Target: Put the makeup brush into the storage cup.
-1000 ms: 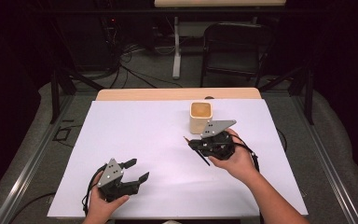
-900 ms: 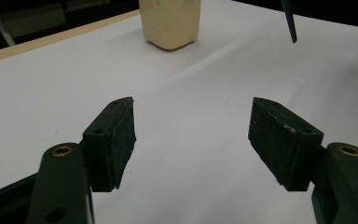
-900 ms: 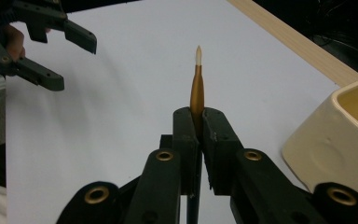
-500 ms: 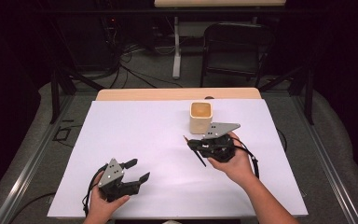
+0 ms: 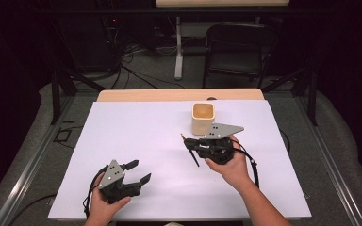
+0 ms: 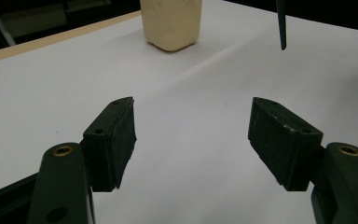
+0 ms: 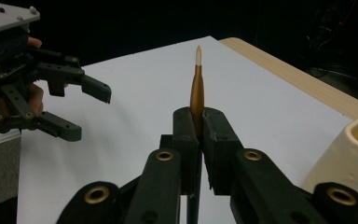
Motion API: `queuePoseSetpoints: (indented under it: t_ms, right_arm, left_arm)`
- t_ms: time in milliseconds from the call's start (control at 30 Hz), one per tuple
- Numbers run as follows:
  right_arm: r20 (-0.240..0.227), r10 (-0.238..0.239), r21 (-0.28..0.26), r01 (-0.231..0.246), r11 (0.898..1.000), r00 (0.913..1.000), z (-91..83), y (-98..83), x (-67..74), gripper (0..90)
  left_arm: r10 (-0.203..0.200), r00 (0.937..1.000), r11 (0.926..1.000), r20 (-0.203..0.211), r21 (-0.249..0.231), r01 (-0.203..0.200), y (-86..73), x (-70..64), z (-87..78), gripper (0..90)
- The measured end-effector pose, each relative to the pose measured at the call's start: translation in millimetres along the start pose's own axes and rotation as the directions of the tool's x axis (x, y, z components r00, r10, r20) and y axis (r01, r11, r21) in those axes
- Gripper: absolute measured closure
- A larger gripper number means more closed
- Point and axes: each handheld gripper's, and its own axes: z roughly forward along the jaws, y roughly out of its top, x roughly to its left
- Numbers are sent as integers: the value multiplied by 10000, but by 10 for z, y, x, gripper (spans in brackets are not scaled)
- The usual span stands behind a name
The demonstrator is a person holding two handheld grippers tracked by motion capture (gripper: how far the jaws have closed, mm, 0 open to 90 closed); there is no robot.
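Note:
My right gripper (image 5: 192,145) (image 7: 199,116) is shut on a slim brush-like stick (image 5: 191,151) with a dark handle, a gold section (image 7: 196,88) and a pale tip. In the right gripper view the stick stands up between the jaws. It hangs just left of a cream square cup (image 5: 202,117) (image 7: 349,158) that stands upright on the white sheet. My left gripper (image 5: 139,171) (image 6: 193,126) rests near the front left, open with nothing between its jaws; it also appears in the right gripper view (image 7: 86,112). In the left gripper view, the cup (image 6: 171,23) and the stick's dark end (image 6: 280,23) lie ahead.
A white sheet (image 5: 136,127) covers the wooden table, whose far edge (image 5: 179,94) stays bare. A dark folding chair (image 5: 235,52) and cables on the floor stand beyond the table.

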Motion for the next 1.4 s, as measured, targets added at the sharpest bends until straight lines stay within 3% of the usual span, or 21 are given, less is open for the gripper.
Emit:
queuePoseSetpoints:
  t_ms: [333, 800, 1000, 1400]
  right_arm:
    - [34, 53, -383, -52, 9993, 10000, 7, -97, 21, 840]
    - [-28, 113, -465, -114, 9989, 9999, 43, -207, 56, 841]
    - [43, 227, -392, -225, 9990, 9997, 48, -261, 41, 841]
    - [37, 167, -828, -163, 9964, 9999, 3, -247, 87, 840]
  left_arm:
    - [-63, 9999, 10000, 118, 36, 63, 0, -14, 27, 319]
    - [-111, 9994, 9999, 333, 109, 108, 16, -59, 112, 335]
    - [-263, 9987, 9996, 428, -101, 267, 82, -75, 125, 353]
    - [-484, 9957, 9986, 791, -164, 499, 236, -152, 240, 386]
